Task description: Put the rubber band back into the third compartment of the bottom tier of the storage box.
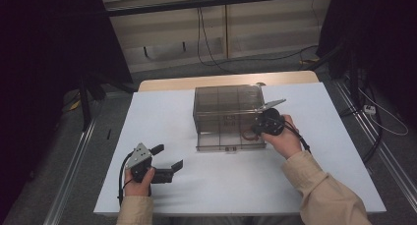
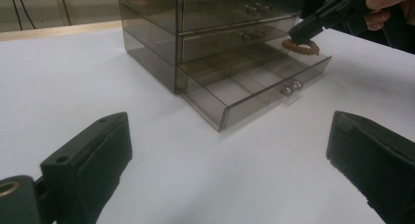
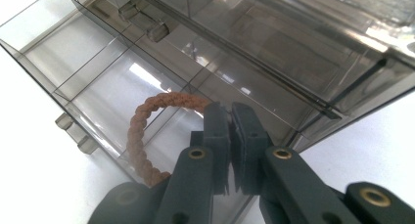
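stage: placing, judged | right gripper clamped on brown braided ring-shaped band, held over pulled-out bottom drawer of smoky clear plastic drawer box | left gripper wide apart, empty, on white bench | left: release, drawer closing

My jaws are black, w/ brass-coloured rivets. Smoky grey see-through drawer box on the white table. Braided reddish-brown ring at 10 o'clock off my right gripper. Beige sleeves.
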Tool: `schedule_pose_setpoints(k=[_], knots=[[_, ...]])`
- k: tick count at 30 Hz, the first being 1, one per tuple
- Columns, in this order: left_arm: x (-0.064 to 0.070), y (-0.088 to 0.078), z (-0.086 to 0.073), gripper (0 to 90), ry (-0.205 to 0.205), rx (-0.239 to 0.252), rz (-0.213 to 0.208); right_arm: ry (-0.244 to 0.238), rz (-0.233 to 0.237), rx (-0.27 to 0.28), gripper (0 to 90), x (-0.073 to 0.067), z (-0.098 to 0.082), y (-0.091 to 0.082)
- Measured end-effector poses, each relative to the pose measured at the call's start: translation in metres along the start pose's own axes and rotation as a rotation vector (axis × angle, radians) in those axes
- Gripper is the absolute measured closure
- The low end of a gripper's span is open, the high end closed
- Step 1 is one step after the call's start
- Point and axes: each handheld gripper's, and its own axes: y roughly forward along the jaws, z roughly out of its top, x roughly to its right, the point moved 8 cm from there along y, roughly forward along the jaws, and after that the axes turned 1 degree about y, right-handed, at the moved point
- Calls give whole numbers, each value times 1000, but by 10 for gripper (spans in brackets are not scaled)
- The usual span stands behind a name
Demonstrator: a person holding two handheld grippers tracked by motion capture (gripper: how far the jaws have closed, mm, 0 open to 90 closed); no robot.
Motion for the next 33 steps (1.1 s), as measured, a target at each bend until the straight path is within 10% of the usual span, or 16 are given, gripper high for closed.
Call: schedule_pose_setpoints(k=[33], knots=[[0, 0, 0, 31, 0, -1, 0, 13, -5, -14, 849, 3, -10, 5]])
